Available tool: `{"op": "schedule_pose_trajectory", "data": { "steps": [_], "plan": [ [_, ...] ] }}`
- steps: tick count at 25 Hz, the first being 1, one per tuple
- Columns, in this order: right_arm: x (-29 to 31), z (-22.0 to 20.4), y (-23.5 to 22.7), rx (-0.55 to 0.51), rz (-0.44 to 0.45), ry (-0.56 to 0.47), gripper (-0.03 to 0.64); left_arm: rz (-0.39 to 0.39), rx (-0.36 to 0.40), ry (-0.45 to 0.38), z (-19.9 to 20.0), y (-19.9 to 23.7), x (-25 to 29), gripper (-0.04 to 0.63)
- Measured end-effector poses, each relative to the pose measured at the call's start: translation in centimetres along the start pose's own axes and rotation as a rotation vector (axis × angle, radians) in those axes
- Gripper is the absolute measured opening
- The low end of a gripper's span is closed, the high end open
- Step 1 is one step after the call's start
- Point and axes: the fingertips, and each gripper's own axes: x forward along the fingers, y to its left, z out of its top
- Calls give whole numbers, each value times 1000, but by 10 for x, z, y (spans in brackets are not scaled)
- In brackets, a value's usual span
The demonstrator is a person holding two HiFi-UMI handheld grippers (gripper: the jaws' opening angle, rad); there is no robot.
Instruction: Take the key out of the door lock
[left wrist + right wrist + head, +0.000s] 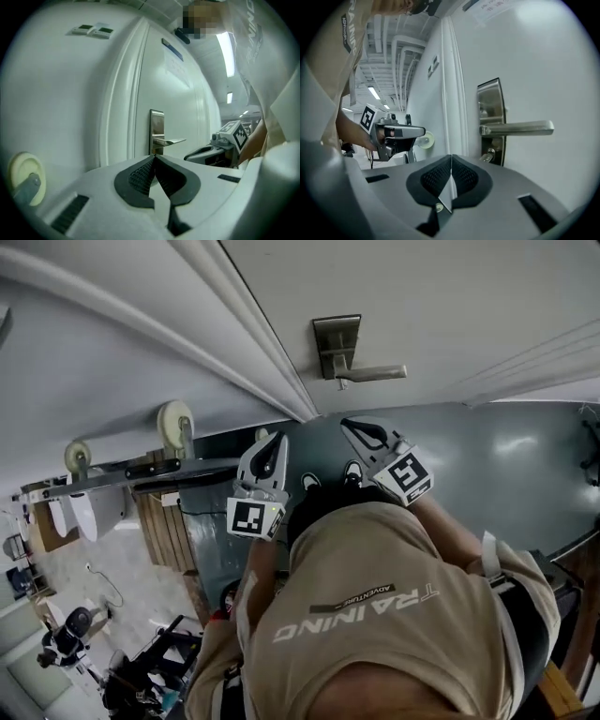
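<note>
key not yet out
key (489, 157) in lock (499, 146), ahead-right of right gripper (451, 158); left gripper (153, 160) likewise clear; both jaws closed, empty.

The person wears a tan T-shirt (375, 615) printed "TRAINING" in white. The left hand-held gripper (275, 444) and right hand-held gripper (354, 426) are grey, with black-and-white marker cubes (254, 518).

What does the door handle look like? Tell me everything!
The door handle is a smooth, silvery metal lever, lying level on a tall metal plate fixed to the white door. Just under it a small key sticks out of the plate. Nothing else touches it.
</note>
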Motion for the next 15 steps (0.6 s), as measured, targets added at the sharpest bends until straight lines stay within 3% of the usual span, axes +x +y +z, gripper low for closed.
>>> {"op": "schedule_pose_trajectory", "data": {
  "steps": [3,9,10,13,15],
  "plan": [
    [1,6,-1,0,-56,-9,14,-67,-29,9,-7,6,13,9],
    [-8,27,1,63,-239,-2,14,-166,-185,32,-17,11,18,9],
    [-6,30,3,67,-259,-2,14,-181,-168,40,-17,14,18,9],
    [7,39,8,28,-296,14,14,-215,-19,65,-12,20,23,9],
    [13,47,8,27,-334,-3,14,-247,-21,57,-8,25,29,9]
  ]
}}
